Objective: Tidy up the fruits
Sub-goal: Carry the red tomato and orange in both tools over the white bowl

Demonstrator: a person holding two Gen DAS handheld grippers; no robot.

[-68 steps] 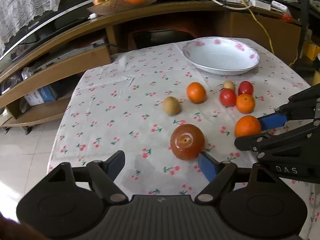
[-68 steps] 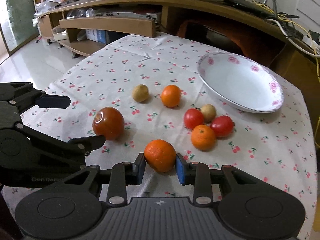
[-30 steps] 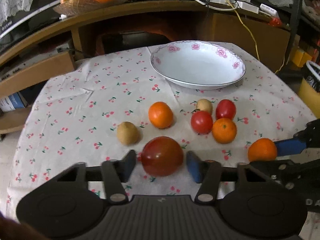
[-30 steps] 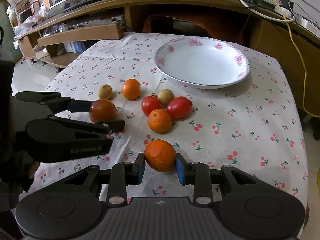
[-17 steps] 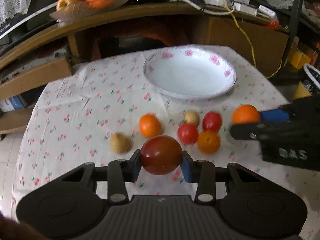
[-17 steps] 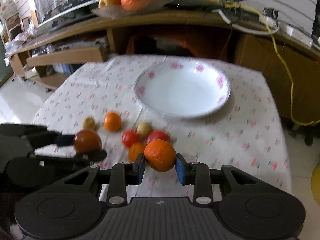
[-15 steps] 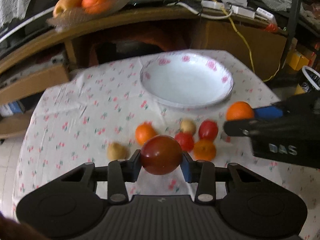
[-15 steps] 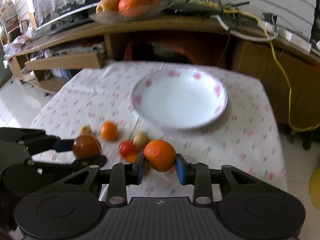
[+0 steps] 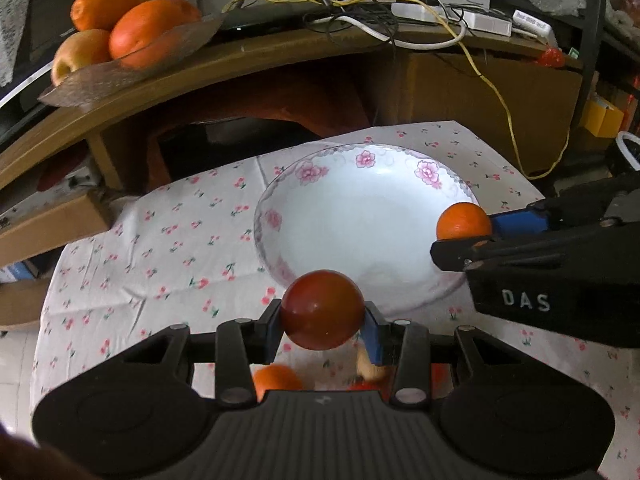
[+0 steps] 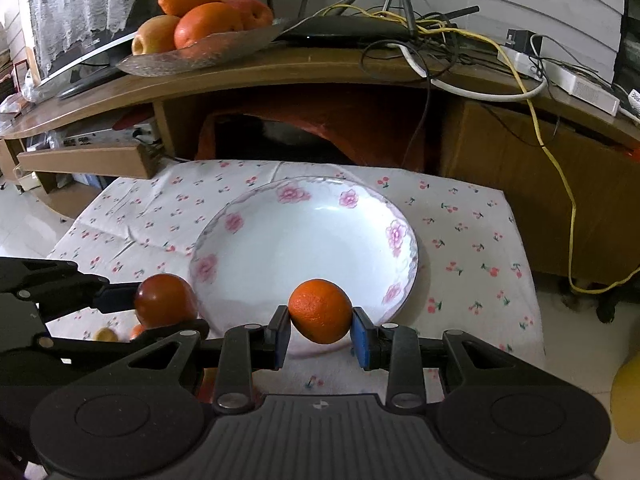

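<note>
My left gripper (image 9: 322,325) is shut on a dark red tomato (image 9: 322,309), held above the near rim of the white flowered bowl (image 9: 308,172). My right gripper (image 10: 320,330) is shut on an orange (image 10: 320,310), held over the bowl's (image 10: 288,194) near edge. The bowl holds nothing. In the right wrist view the left gripper with the tomato (image 10: 165,300) is at the bowl's left side. In the left wrist view the orange (image 9: 463,222) is at the bowl's right rim. Other fruits (image 9: 276,378) lie on the cloth below, mostly hidden.
The table has a cherry-print cloth (image 9: 168,240). Behind it stands a wooden shelf unit (image 10: 320,68) with a glass dish of oranges and apples (image 10: 200,24), a router and tangled cables (image 10: 420,36). The floor drops off at the table's left and right edges.
Both grippers have lifted their fruit off the cloth and moved forward to the bowl. The loose fruits have slipped below the grippers.
</note>
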